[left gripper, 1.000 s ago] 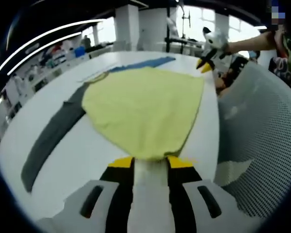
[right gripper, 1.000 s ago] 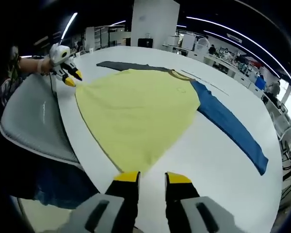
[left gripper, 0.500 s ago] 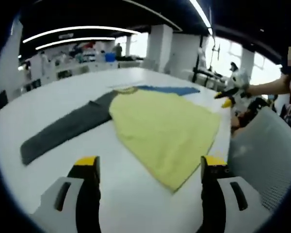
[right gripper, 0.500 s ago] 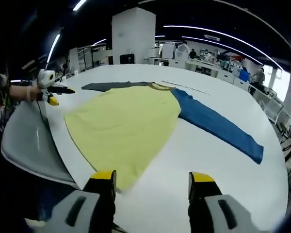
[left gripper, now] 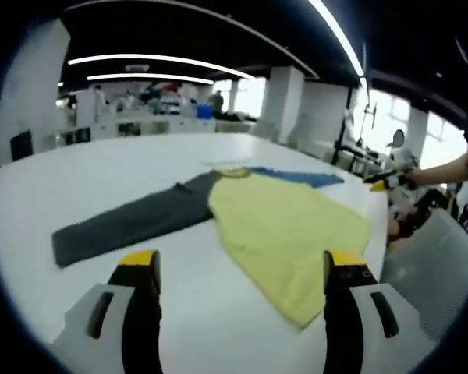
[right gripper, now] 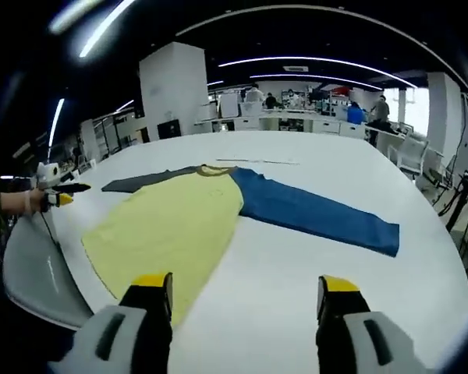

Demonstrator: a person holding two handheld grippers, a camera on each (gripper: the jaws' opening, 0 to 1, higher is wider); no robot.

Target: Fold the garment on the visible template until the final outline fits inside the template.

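- Left gripper (left gripper: 239, 269): jaws wide apart, nothing held; a second ago they were closed on the shirt hem, so the hem has been released.
- Right gripper (right gripper: 238, 290): jaws also spread, nothing held; a second ago they were narrower, just above the hem.
- Both grippers have been pulled back and raised from the shirt edge.
- Shirt (left gripper: 285, 226) is laid flat on the white table (left gripper: 101, 171): yellow body, grey sleeve (left gripper: 129, 226) out to one side, blue sleeve (right gripper: 316, 214) out to the other.
- No template outline can be made out.
- Judged: spreading is done, no fold made yet; sleeves likely to be folded in next.
- Grey chair (right gripper: 31, 273) stands at the table edge.
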